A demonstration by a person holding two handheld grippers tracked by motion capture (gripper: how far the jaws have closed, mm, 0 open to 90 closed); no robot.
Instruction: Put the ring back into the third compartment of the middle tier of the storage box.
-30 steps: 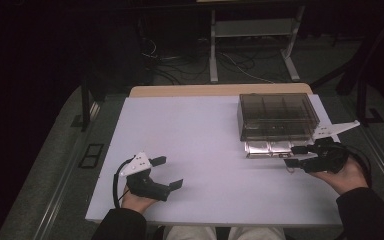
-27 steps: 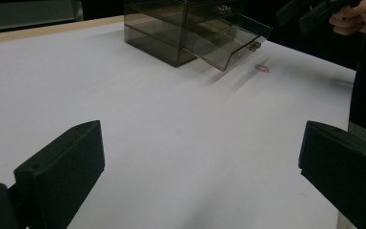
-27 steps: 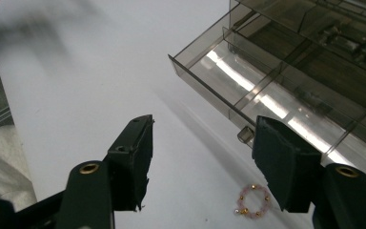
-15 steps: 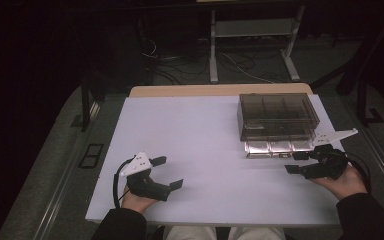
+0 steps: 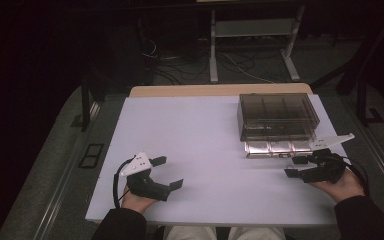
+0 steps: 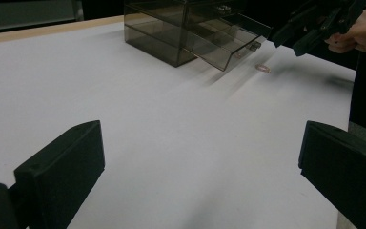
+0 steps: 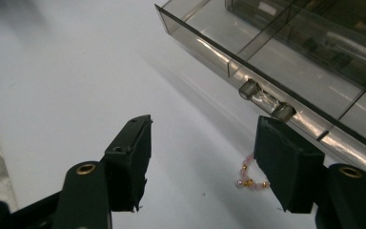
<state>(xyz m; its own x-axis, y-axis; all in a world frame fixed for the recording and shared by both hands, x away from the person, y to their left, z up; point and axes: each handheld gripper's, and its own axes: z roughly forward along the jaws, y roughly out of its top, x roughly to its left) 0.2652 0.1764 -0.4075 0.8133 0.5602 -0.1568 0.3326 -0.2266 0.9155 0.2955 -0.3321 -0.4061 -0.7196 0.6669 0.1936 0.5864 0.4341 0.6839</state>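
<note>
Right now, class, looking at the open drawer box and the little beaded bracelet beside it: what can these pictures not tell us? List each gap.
- Bracelet: right gripper view, part hidden behind one black jaw of the right tongs; its full loop is unseen.
- Same bracelet: left gripper view, too small and blurred to count beads.
- Drawer box: high view, smoky walls and dim light obscure the upper compartments' contents.
- Open drawer: right gripper view, cut off by the right edge.
</note>
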